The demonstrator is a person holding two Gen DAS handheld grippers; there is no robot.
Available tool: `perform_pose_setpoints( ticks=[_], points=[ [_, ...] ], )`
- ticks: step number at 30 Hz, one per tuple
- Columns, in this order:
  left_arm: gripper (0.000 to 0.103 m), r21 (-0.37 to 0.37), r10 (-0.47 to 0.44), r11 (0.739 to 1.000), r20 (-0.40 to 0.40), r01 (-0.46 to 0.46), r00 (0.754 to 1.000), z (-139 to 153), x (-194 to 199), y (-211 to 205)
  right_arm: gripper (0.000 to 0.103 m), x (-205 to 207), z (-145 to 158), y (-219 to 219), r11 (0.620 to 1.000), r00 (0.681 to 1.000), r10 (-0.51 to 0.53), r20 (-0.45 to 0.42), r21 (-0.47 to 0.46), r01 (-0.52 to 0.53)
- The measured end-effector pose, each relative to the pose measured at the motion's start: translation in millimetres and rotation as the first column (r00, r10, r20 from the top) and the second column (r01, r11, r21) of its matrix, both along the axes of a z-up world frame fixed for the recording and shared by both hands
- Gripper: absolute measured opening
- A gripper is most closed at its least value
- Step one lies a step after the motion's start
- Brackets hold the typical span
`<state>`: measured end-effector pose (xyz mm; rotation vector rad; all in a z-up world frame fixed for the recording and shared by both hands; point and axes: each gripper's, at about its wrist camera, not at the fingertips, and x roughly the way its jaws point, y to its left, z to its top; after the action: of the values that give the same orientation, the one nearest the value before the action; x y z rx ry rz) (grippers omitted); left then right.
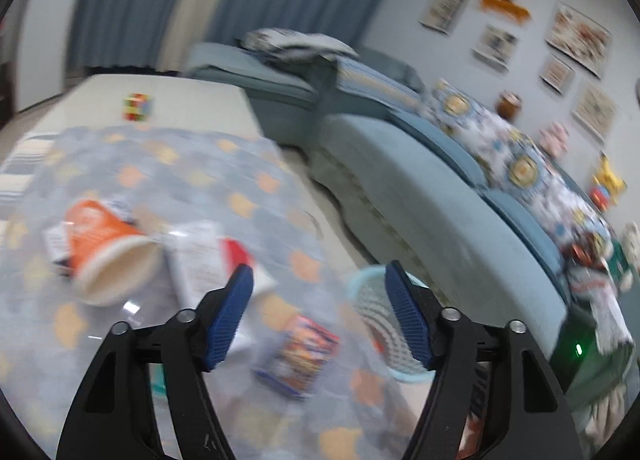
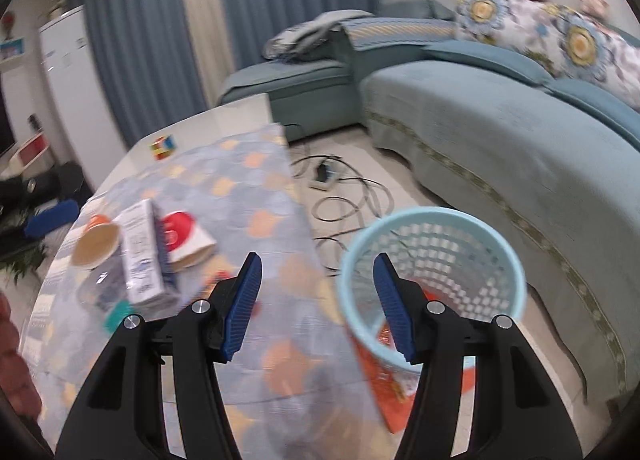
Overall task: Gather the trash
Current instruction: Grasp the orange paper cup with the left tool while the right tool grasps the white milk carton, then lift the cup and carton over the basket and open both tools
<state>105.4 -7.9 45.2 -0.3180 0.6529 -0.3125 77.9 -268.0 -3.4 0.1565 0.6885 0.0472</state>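
Both grippers hang over the table (image 2: 240, 196) with its grey, orange-patterned cloth, jaws spread wide and holding nothing: the left gripper (image 1: 320, 316) and the right gripper (image 2: 316, 306). The trash lies on the cloth: an orange paper cup (image 1: 106, 248) on its side, a white carton (image 2: 140, 256), a red-and-white cup (image 2: 186, 240) and a colourful flat packet (image 1: 300, 356). The light blue mesh basket (image 2: 436, 260) stands on the floor just beside the table, between it and the blue sofa (image 2: 500, 132).
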Motion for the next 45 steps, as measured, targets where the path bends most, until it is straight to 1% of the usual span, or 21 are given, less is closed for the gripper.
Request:
perform_pose_setpoints(
  ticks=[3, 5, 9, 12, 14, 16, 17, 19, 23, 26, 27, 29, 32, 34, 35, 36, 37, 39, 40, 42, 45],
  points=[
    [0.074, 0.005, 0.111, 0.994, 0.014, -0.111, 0.994, 5.3, 0.6, 39.0, 0.055, 5.5, 0.3, 30.0, 0.998, 0.998, 0.064, 0.005, -0.001, -0.064],
    [0.077, 0.022, 0.192, 0.981, 0.008, -0.192, 0.981, 5.5, 2.5, 66.6, 0.055, 11.3, -2.8, 51.2, 0.995, 0.995, 0.103, 0.002, -0.006, -0.103],
    [0.082, 0.026, 0.272, 0.962, -0.078, -0.271, 0.959, -9.8, 23.9, 111.2, 0.055, 23.7, -11.9, 85.4, 0.987, 0.987, 0.16, -0.008, -0.02, -0.16],
    [0.087, 0.01, 0.301, 0.953, -0.136, -0.303, 0.944, -26.5, 43.0, 130.6, 0.055, 36.3, -18.9, 115.0, 0.977, 0.978, 0.21, -0.013, -0.036, -0.21],
    [0.087, -0.01, 0.319, 0.945, -0.196, -0.328, 0.927, -39.6, 61.2, 140.7, 0.055, 44.1, -23.9, 135.4, 0.967, 0.968, 0.249, -0.02, -0.053, -0.249],
    [0.087, -0.017, 0.329, 0.939, -0.237, -0.342, 0.914, -50.3, 74.0, 144.4, 0.055, 52.8, -30.3, 153.1, 0.957, 0.959, 0.281, -0.028, -0.066, -0.282],
    [0.087, -0.013, 0.334, 0.937, -0.261, -0.349, 0.906, -55.7, 80.5, 146.2, 0.057, 53.8, -32.2, 158.0, 0.955, 0.957, 0.288, -0.031, -0.068, -0.289],
    [0.087, -0.013, 0.336, 0.935, -0.282, -0.354, 0.899, -64.6, 87.0, 147.5, 0.063, 59.7, -39.0, 167.5, 0.953, 0.955, 0.294, -0.043, -0.069, -0.297],
    [0.087, 0.022, 0.324, 0.943, -0.293, -0.332, 0.9, -77.0, 97.0, 142.6, 0.065, 70.5, -52.4, 178.9, 0.951, 0.951, 0.3, -0.082, -0.055, -0.304],
    [0.084, 0.027, 0.301, 0.951, -0.304, -0.307, 0.904, -88.3, 100.4, 138.4, 0.065, 74.7, -60.3, 183.0, 0.95, 0.948, 0.299, -0.11, -0.057, -0.307],
    [0.082, 0.026, 0.294, 0.953, -0.305, -0.301, 0.906, -90.3, 100.6, 137.4, 0.065, 76.6, -63.2, 184.9, 0.95, 0.947, 0.298, -0.121, -0.061, -0.306],
    [0.081, 0.009, 0.28, 0.957, -0.299, -0.29, 0.912, -91.9, 98.7, 137.8, 0.065, 79.5, -66.8, 187.0, 0.95, 0.946, 0.298, -0.13, -0.056, -0.307],
    [0.079, 0.007, 0.28, 0.957, -0.3, -0.292, 0.912, -91.7, 95.5, 139.6, 0.065, 81.8, -71.1, 188.6, 0.952, 0.945, 0.293, -0.147, -0.047, -0.303],
    [0.075, -0.03, 0.272, 0.955, -0.295, -0.294, 0.916, -91.5, 88.5, 144.1, 0.065, 82.9, -72.9, 188.5, 0.953, 0.945, 0.289, -0.155, -0.049, -0.299],
    [0.074, -0.041, 0.267, 0.956, -0.294, -0.291, 0.918, -91.7, 86.8, 144.8, 0.064, 84.2, -73.1, 188.4, 0.953, 0.945, 0.288, -0.155, -0.047, -0.298],
    [0.074, -0.049, 0.263, 0.956, -0.295, -0.289, 0.919, -91.8, 84.6, 145.7, 0.056, 84.4, -73.7, 187.5, 0.955, 0.946, 0.284, -0.156, -0.045, -0.294],
    [0.072, -0.053, 0.261, 0.956, -0.293, -0.289, 0.92, -91.3, 83.3, 145.8, 0.052, 84.9, -74.3, 187.1, 0.955, 0.945, 0.283, -0.162, -0.046, -0.294],
    [0.063, -0.057, 0.255, 0.958, -0.278, -0.281, 0.926, -87.3, 79.1, 146.0, 0.051, 84.2, -73.4, 186.4, 0.955, 0.947, 0.281, -0.158, -0.048, -0.291],
    [0.062, -0.056, 0.25, 0.96, -0.276, -0.276, 0.928, -85.8, 77.0, 145.5, 0.051, 83.4, -72.3, 186.3, 0.955, 0.948, 0.28, -0.154, -0.051, -0.291],
    [0.054, -0.061, 0.237, 0.963, -0.263, -0.261, 0.935, -80.8, 70.1, 145.5, 0.05, 80.0, -68.2, 184.3, 0.955, 0.949, 0.284, -0.137, -0.048, -0.292],
    [0.05, -0.042, 0.218, 0.971, -0.232, -0.233, 0.948, -69.8, 56.1, 145.0, 0.049, 72.8, -58.3, 180.9, 0.956, 0.952, 0.286, -0.111, -0.038, -0.292]
  ],
)
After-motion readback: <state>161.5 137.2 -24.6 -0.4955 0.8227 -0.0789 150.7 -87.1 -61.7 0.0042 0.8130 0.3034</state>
